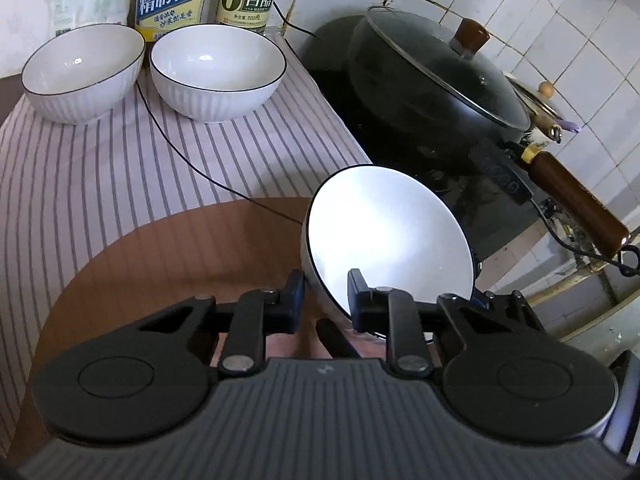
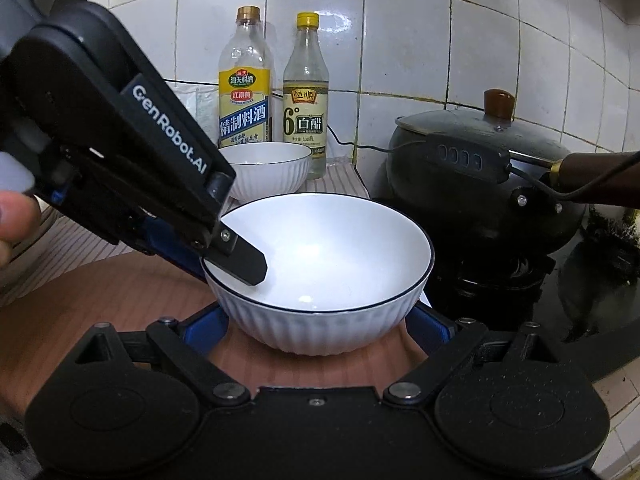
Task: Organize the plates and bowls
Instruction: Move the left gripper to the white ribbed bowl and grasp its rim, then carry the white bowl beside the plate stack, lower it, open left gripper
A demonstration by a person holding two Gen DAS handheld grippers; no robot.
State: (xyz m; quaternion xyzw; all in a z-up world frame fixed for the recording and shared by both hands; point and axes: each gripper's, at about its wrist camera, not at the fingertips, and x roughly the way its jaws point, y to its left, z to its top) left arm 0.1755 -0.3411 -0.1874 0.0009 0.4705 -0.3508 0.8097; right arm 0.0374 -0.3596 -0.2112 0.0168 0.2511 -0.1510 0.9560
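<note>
Light: dim, bluish, falling from above.
Glare: hotspots glinting inside near bowl (image 2: 320, 272); wok lid (image 1: 440, 68) reflecting faintly.
Shadows: soft, pooling beneath near bowl.
Distortion: wall tiles (image 2: 404, 36) bowing behind it.
Blur: fingers (image 2: 16, 220) left of it smearing.

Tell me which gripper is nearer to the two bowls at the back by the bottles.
Neither clearly. Both grippers are at the near bowl: the left gripper has its jaws clamped on its rim; the right gripper has its jaws open either side. The two back bowls sit well beyond both.
</note>
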